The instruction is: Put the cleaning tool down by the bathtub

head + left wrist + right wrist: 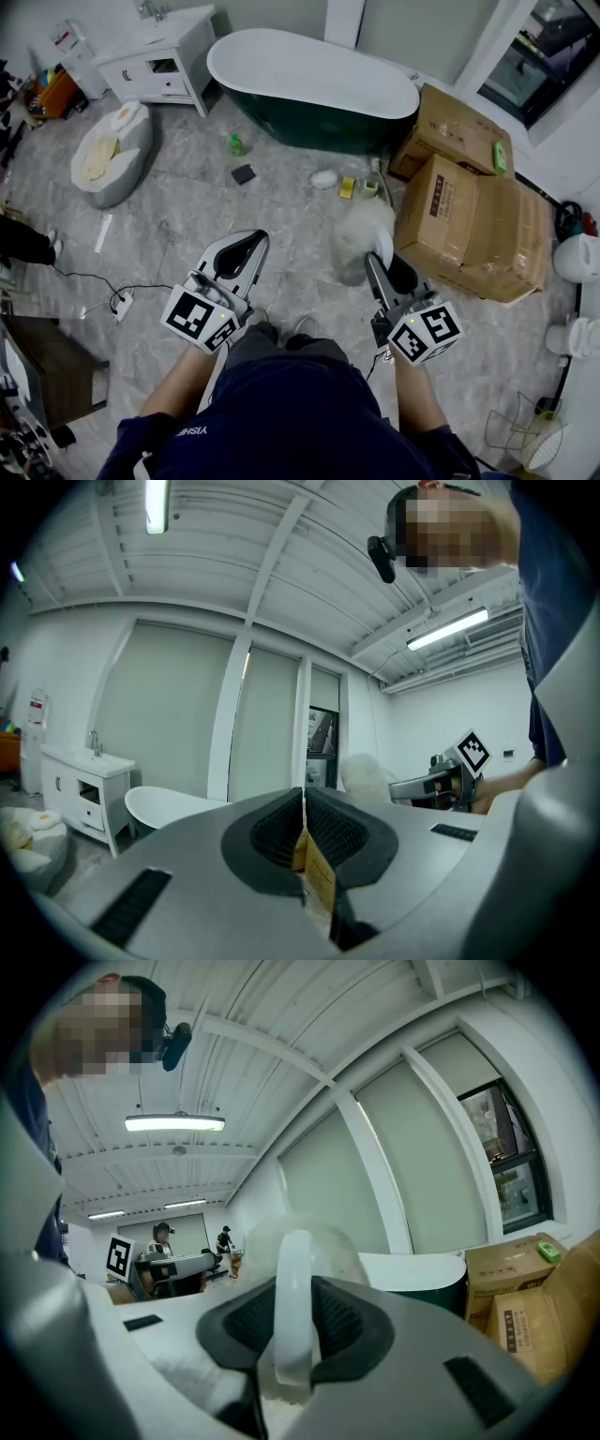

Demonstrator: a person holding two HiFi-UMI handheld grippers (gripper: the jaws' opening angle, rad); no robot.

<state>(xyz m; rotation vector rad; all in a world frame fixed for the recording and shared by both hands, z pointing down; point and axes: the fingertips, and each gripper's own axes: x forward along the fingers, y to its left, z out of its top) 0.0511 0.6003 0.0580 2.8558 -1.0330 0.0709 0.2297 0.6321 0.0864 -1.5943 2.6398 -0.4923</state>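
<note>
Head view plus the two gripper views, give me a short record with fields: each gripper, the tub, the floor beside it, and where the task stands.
right gripper: shut on the translucent white handle of the fluffy white cleaning tool
left gripper: shut, nothing between its jaws
tub: oval dark green bathtub, white inside, ahead of both grippers
floor by tub: small green bottle, flat black square, yellow item
right of tub: brown cardboard boxes
task: tool not yet put down
</note>
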